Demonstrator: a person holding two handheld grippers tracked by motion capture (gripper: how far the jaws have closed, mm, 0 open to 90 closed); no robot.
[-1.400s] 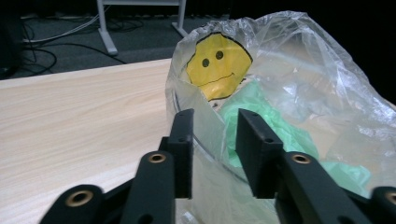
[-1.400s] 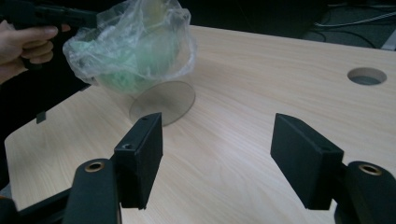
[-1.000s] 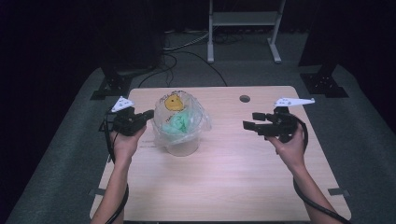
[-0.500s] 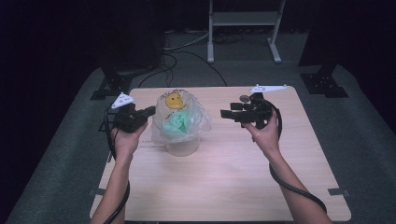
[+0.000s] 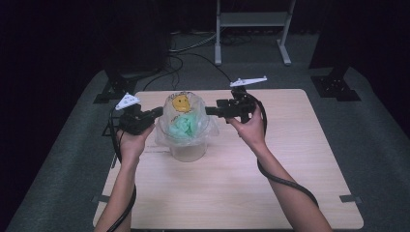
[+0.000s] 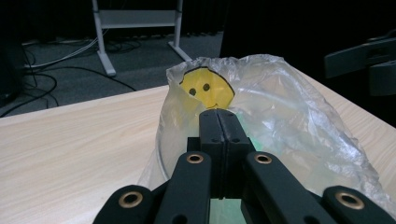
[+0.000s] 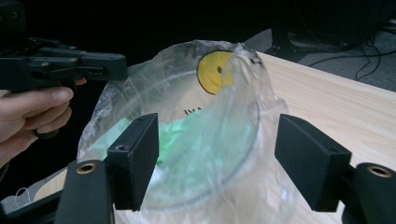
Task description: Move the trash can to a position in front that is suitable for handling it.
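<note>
A clear plastic bag (image 5: pixel 186 123) with a yellow smiley face (image 5: pixel 181 102) lines a clear round container (image 5: pixel 188 152) at the table's middle left; green material lies inside. My left gripper (image 5: pixel 157 112) is at the bag's left rim, jaws pressed together on the film, as its own view shows (image 6: pixel 218 116) against the bag (image 6: pixel 280 107). My right gripper (image 5: pixel 211 110) hovers at the bag's right rim. Its wide-apart jaws (image 7: pixel 215 135) frame the bag (image 7: pixel 196 140) without touching it. The left gripper (image 7: pixel 119 65) appears across from it, and the right gripper (image 6: pixel 359 56) shows beyond the bag.
The pale wooden table (image 5: pixel 290 193) stands on grey carpet. A white metal stand (image 5: pixel 251 19) and black cables (image 5: pixel 193 46) lie on the floor behind it. Black stand feet (image 5: pixel 336 87) sit at the far right and far left.
My right gripper has travelled left from the table's right side to the bag's right rim, jaws staying open. The left gripper and the bag have held still.
</note>
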